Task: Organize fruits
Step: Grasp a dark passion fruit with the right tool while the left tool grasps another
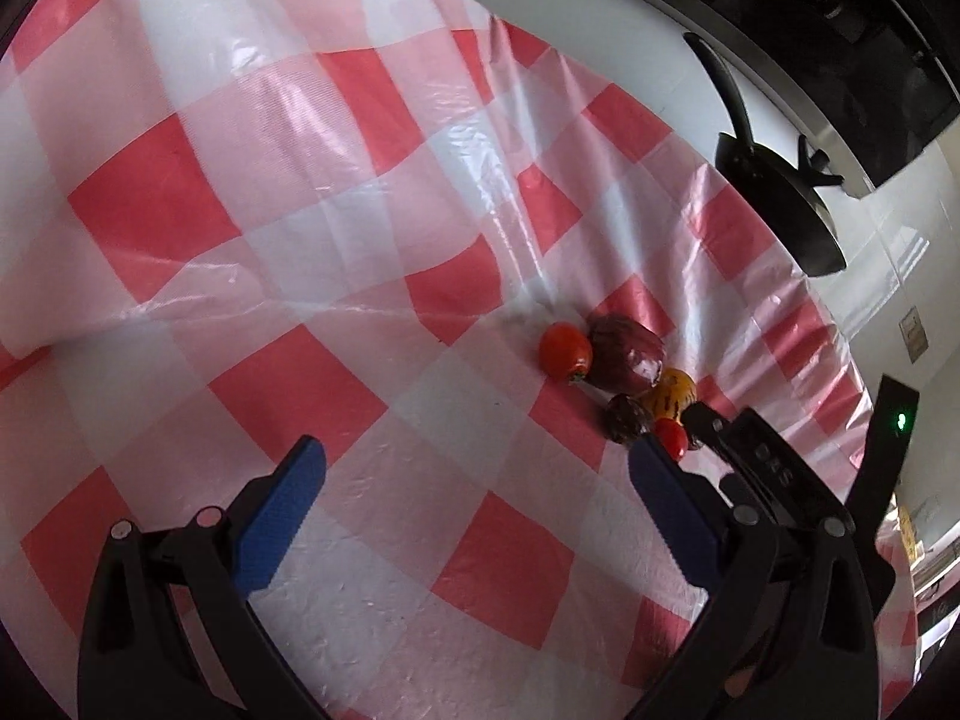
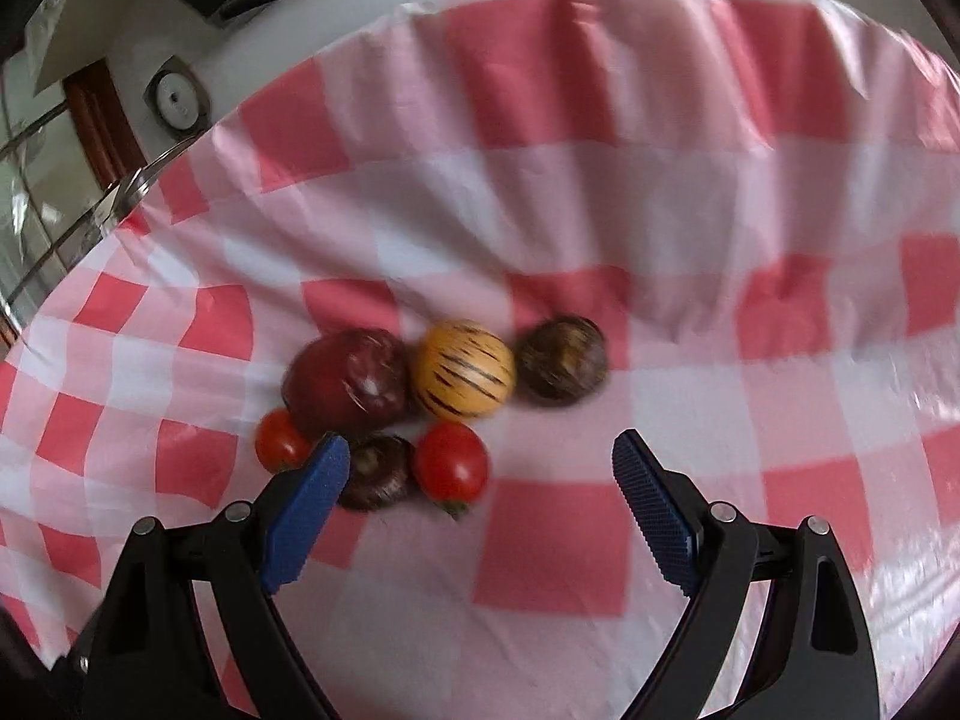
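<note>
Glossy plastic tablecloth (image 1: 372, 276), ribbed tool pads (image 2: 312, 504)

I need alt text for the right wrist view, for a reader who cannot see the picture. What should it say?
Six small fruits sit clustered on a red and white checked tablecloth: a dark red fruit, an orange striped fruit, two brown fruits and two tomatoes. The open right gripper, with blue finger pads, hovers just in front of them, holding nothing.

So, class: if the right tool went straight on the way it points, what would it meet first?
Probably the red tomato, which lies just ahead between the open right tool tips, left of centre; the yellow striped fruit sits behind it. Depth is unclear.
</note>
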Demonstrator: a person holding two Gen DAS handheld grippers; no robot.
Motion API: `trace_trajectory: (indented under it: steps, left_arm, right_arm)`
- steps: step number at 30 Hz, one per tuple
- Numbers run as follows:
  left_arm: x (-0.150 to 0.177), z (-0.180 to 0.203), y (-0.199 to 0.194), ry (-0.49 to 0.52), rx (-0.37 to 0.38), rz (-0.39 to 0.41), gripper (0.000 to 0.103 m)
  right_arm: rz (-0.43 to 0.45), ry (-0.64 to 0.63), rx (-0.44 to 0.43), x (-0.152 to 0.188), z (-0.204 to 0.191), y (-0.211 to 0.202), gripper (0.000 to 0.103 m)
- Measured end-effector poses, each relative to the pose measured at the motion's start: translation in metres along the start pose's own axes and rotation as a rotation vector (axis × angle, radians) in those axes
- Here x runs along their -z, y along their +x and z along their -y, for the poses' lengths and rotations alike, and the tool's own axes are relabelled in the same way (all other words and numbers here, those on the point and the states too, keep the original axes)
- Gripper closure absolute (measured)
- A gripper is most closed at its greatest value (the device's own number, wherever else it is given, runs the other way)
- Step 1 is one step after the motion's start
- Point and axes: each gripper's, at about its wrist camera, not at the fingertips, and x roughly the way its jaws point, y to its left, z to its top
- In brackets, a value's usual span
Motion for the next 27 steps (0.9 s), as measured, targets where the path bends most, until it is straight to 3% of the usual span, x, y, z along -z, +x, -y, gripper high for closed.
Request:
trace_trajectory:
  steps: [4, 7, 9, 12, 15, 19, 25, 27]
  left_arm:
    - [0.0, -0.004, 0.0, -0.022, 0.004, -0.002, 0.002]
    - [-0.001, -0.005, 0.0, -0.021, 0.004, -0.003, 0.002]
    - [0.0, -0.004, 0.0, -0.02, 0.001, -0.004, 0.002]
    - [0.0, -0.003, 0.0, -0.019, -0.002, -0.007, 0.002]
    - [0.0, -0.003, 0.001, -0.019, -0.002, -0.009, 0.002]
    - [-0.001, -0.004, 0.002, -0.027, 0.001, -0.013, 0.002]
    - [-0.001, -0.001, 0.003, -0.02, -0.001, -0.014, 0.002]
    - [-0.001, -0.001, 0.003, -0.018, -0.001, -0.018, 0.002]
  right_arm:
    - [-0.022, -0.057, 0.107, -0.009, -0.015, 0.014, 0.019]
    - [-0.017, 0.027, 0.062, -0.009, -0.002, 0.007, 0.021]
    - [0.012, 0.038, 0.121, -0.006, 0.011, 0.001, 0.021]
    - [-0.023, 0.116, 0.135, -0.006, 0.035, 0.004, 0.023]
    - [-0.024, 0.087, 0.177, -0.013, 0.037, 0.01, 0.026]
    - [-0.101, 0.042, 0.187, -0.022, 0.025, 0.034, 0.035]
    - [-0.092, 0.009, 0.199, -0.039, 0.017, 0.051, 0.035]
    - [-0.105, -0.014, 0.191, -0.042, 0.015, 0.053, 0.042]
